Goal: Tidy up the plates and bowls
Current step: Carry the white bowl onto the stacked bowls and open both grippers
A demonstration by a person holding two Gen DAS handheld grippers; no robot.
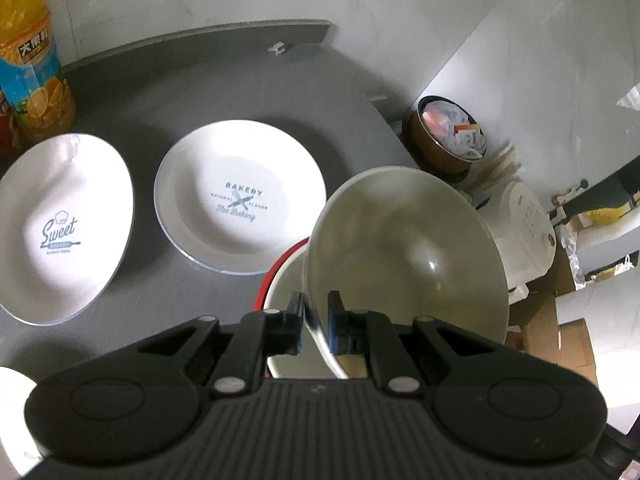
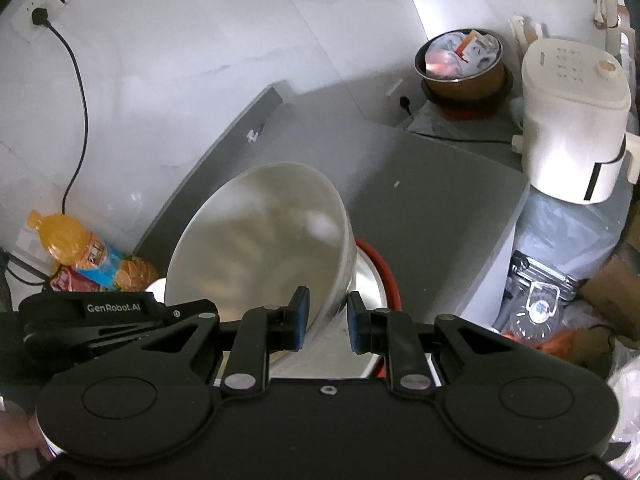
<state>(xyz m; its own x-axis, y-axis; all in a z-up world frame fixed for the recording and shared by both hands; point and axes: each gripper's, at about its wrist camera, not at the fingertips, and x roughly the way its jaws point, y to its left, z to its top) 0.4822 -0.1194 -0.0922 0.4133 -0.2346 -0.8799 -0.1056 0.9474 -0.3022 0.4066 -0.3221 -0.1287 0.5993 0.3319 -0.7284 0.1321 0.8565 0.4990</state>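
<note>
Pinching the tilted white bowl (image 1: pixel 408 256) rim, left gripper (image 1: pixel 316 320) fingers clamp while right gripper (image 2: pixel 327 316) fingers straddle it, slightly apart.

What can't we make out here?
1. Red-rimmed bowl: both views, mostly hidden under white bowl.
2. White object, left wrist view: cut off by edge and left gripper.
3. Right gripper grip: bowl rim blurred, contact unclear.

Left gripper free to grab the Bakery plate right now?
Probably not yet. The left gripper is shut on the rim of the white bowl, which tilts over the red-rimmed bowl. The Bakery plate itself lies uncovered on the table.
</note>
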